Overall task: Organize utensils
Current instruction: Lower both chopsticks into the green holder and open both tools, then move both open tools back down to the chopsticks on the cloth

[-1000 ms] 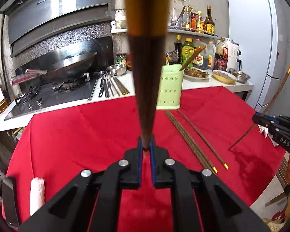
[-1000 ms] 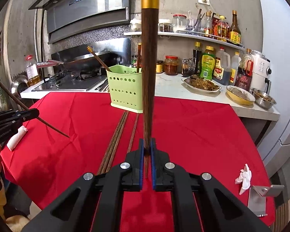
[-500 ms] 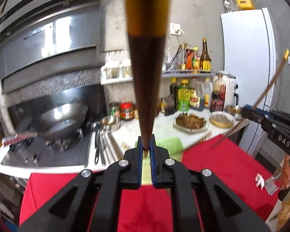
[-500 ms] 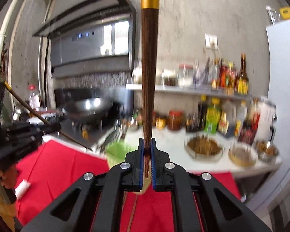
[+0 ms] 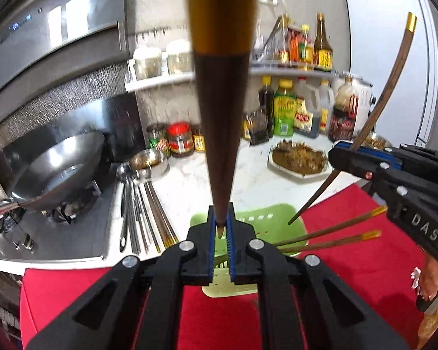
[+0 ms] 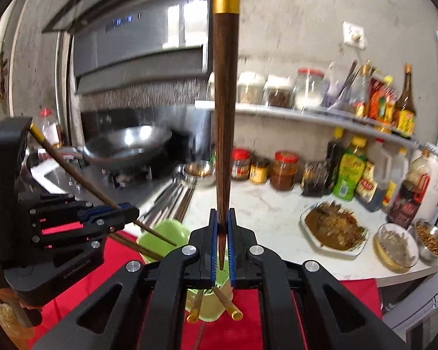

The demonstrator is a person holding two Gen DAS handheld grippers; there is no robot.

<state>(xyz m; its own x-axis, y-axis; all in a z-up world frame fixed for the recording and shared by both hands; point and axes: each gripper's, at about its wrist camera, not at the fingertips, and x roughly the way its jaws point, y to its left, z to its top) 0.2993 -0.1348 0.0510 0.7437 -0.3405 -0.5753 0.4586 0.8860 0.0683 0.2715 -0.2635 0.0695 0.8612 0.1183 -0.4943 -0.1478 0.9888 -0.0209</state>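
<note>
My left gripper (image 5: 221, 227) is shut on a brown chopstick (image 5: 219, 102) with a gold end, held upright above the green utensil holder (image 5: 260, 218). My right gripper (image 6: 222, 227) is shut on a second brown, gold-ended chopstick (image 6: 225, 102), also over the green holder (image 6: 160, 239). Each gripper shows in the other's view: the right one (image 5: 340, 157) with its chopstick tip at the holder's rim, the left one (image 6: 133, 213) likewise. Two chopsticks (image 5: 330, 236) lean out of the holder.
The holder stands on a red tablecloth (image 5: 365, 268) by a white counter (image 5: 248, 180). The counter holds a food plate (image 5: 299, 160), sauce bottles (image 5: 283, 110), jars and metal utensils (image 5: 137, 213). A wok (image 5: 58, 172) sits on the stove at left. A fridge (image 5: 394, 58) stands at right.
Both grippers have risen from low over the table and tilted down over the green holder. They have come close together, with both chopstick tips now at the holder's opening.
</note>
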